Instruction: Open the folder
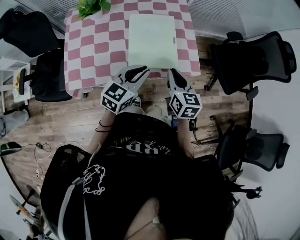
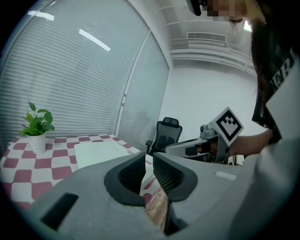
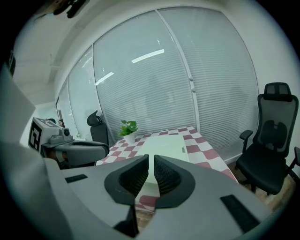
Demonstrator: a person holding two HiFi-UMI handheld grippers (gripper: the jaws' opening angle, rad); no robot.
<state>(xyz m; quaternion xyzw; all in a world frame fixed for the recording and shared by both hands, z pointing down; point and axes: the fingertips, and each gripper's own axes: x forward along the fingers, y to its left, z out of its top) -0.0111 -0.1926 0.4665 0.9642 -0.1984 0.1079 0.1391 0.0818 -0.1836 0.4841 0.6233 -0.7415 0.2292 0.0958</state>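
Observation:
A pale green folder lies closed and flat on the red-and-white checked table, near its front right part. It shows in the left gripper view as a folder ahead and to the left, and in the right gripper view as a folder straight ahead. My left gripper hovers just short of the table's front edge, jaws shut with nothing between them. My right gripper hangs beside it, also short of the edge, jaws shut and empty. Neither touches the folder.
A potted plant stands at the table's far left corner. Black office chairs stand to the right, lower right and left of the table. Window blinds run behind the table.

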